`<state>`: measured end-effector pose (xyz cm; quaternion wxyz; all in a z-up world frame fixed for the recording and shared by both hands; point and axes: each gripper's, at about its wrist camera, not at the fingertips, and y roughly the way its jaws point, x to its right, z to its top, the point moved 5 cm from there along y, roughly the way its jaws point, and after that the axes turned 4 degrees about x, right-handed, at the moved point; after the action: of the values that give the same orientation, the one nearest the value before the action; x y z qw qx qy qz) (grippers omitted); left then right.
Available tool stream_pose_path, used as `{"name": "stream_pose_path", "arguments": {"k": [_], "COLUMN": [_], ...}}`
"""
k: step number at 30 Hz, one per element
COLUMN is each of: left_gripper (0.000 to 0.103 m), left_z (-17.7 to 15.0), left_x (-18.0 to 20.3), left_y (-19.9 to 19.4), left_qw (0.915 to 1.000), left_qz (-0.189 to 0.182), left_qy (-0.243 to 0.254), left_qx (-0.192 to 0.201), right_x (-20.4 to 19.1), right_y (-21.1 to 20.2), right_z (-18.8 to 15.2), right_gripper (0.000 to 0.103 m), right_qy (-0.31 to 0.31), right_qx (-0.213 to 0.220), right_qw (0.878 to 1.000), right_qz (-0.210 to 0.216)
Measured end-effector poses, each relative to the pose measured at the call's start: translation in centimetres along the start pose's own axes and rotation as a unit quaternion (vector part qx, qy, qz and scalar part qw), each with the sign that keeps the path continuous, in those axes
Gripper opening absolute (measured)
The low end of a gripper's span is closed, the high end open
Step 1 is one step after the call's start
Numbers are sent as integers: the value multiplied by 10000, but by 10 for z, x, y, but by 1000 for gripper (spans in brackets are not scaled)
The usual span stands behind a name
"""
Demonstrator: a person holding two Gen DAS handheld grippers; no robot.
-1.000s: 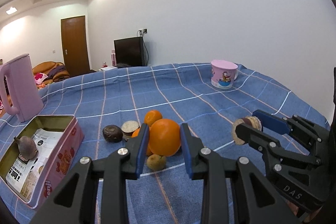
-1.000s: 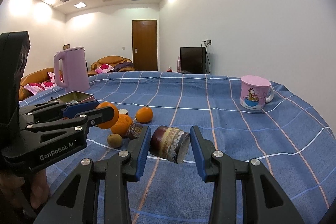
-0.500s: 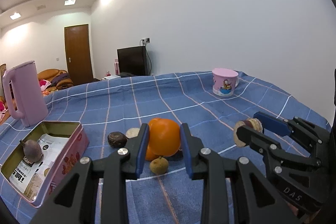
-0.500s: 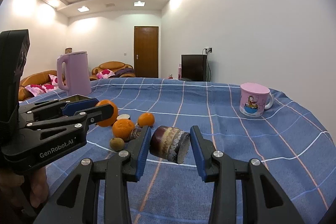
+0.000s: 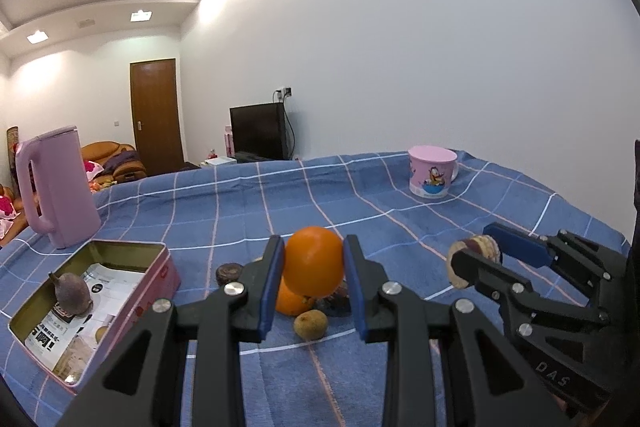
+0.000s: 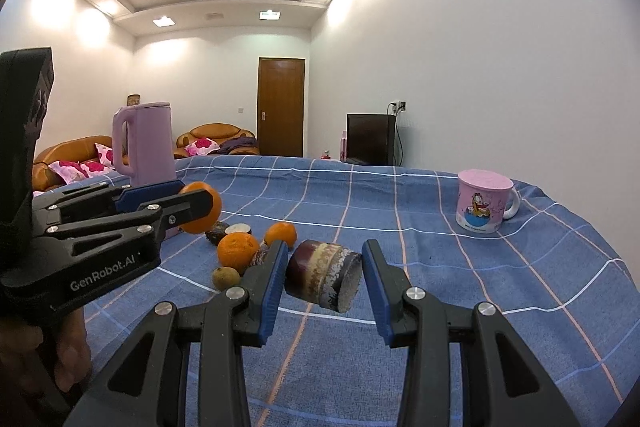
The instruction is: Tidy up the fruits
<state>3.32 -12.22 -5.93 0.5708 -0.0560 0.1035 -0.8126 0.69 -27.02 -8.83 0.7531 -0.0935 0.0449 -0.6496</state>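
Observation:
My left gripper (image 5: 314, 247) is shut on a large orange (image 5: 314, 261), held above the blue checked cloth. Below it lie another orange (image 5: 290, 301), a small brown-green fruit (image 5: 311, 323) and a dark round fruit (image 5: 229, 273). My right gripper (image 6: 326, 255) is shut on a purple-skinned cut chunk (image 6: 322, 275) with a pale cut face, also off the table. In the right wrist view the left gripper (image 6: 196, 195) and its orange (image 6: 202, 207) hang at left, over two oranges (image 6: 238, 251). A pink tin (image 5: 132, 323) at left holds one dark fruit (image 5: 72, 293).
A pink kettle (image 5: 56, 195) stands behind the tin. A pink cartoon mug (image 5: 432, 171) sits at the far right near the table's edge. A person's hand (image 6: 68, 347) grips the left tool. Sofas, a door and a black screen lie beyond the table.
The left gripper has tipped upward a little with the orange, so the table and the fruit pile sit lower in its view. The right gripper and its chunk have hardly moved.

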Motion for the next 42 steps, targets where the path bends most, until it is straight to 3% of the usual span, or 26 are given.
{"name": "stream_pose_path", "arguments": {"k": [7,21,42], "left_gripper": [32,32,32], "left_z": [4,5,-10], "left_x": [-18,-82,-182], "left_y": [-5,-13,-20], "left_qw": [9998,9959,9800], "left_qz": [73,755,1697], "left_qy": [-188,-414,-820], "left_qx": [-47,-281,-633], "right_x": [-6,-60,-163], "right_y": [8,42,95], "right_z": [7,39,69], "right_gripper": [41,41,41], "right_qy": [5,-147,-679], "right_qx": [-126,-205,-381], "right_qw": [9999,9965,9824], "right_qz": [108,803,1700]}}
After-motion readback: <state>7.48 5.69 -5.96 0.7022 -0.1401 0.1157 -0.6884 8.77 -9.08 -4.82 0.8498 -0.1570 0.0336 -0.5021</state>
